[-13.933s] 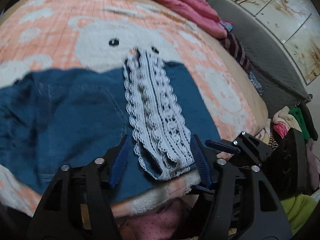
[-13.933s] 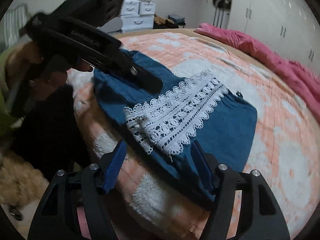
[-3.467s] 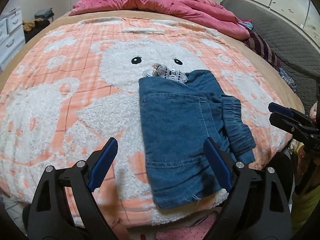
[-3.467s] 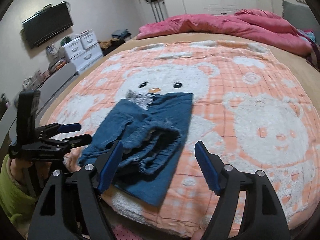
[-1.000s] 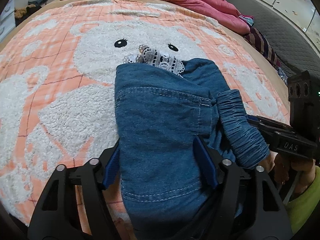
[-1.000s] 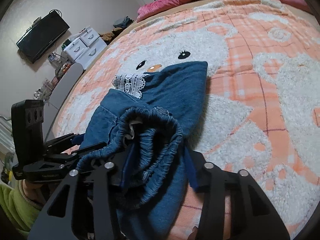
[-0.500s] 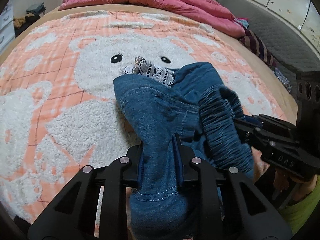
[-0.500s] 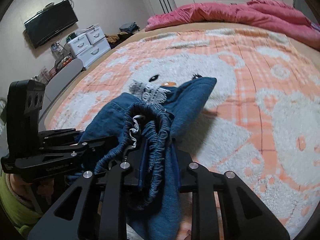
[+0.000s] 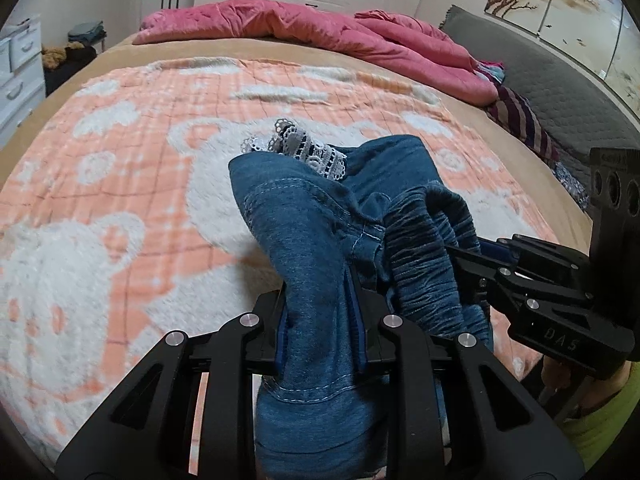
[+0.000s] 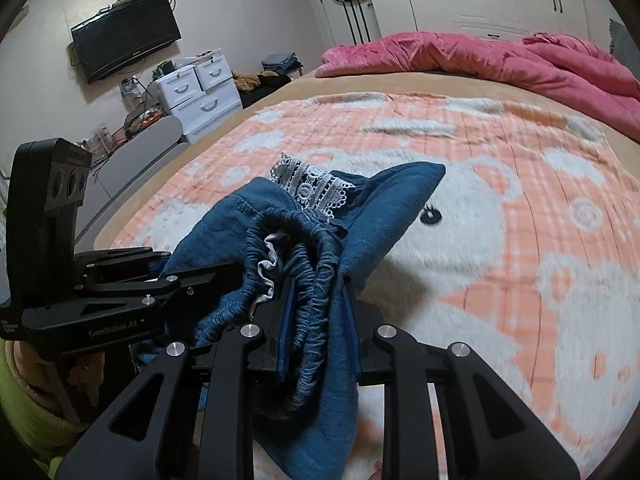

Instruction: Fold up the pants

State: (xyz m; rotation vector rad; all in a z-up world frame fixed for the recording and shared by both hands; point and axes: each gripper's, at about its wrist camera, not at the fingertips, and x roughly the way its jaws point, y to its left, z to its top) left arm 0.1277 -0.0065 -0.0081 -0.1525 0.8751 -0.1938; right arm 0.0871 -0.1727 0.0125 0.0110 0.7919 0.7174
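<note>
The folded blue denim pants (image 9: 304, 232) with white lace trim (image 9: 304, 152) hang lifted above the peach teddy-bear blanket (image 9: 120, 160). My left gripper (image 9: 320, 300) is shut on the pants' near denim edge. My right gripper (image 10: 318, 300) is shut on the gathered elastic waistband (image 10: 312, 280). The right gripper also shows at the right of the left wrist view (image 9: 476, 264), and the left gripper at the left of the right wrist view (image 10: 192, 276). The lace (image 10: 312, 184) sticks out at the far end of the pants (image 10: 384, 200).
A pink duvet (image 9: 320, 36) lies across the far end of the bed. Striped clothes (image 9: 520, 120) and a grey mat (image 9: 560, 92) are at the right. White drawers (image 10: 196, 92) and a wall TV (image 10: 124, 40) stand to the left.
Both grippers closed from open onto the near end of the pants and lifted it; the pants now bunch up off the blanket.
</note>
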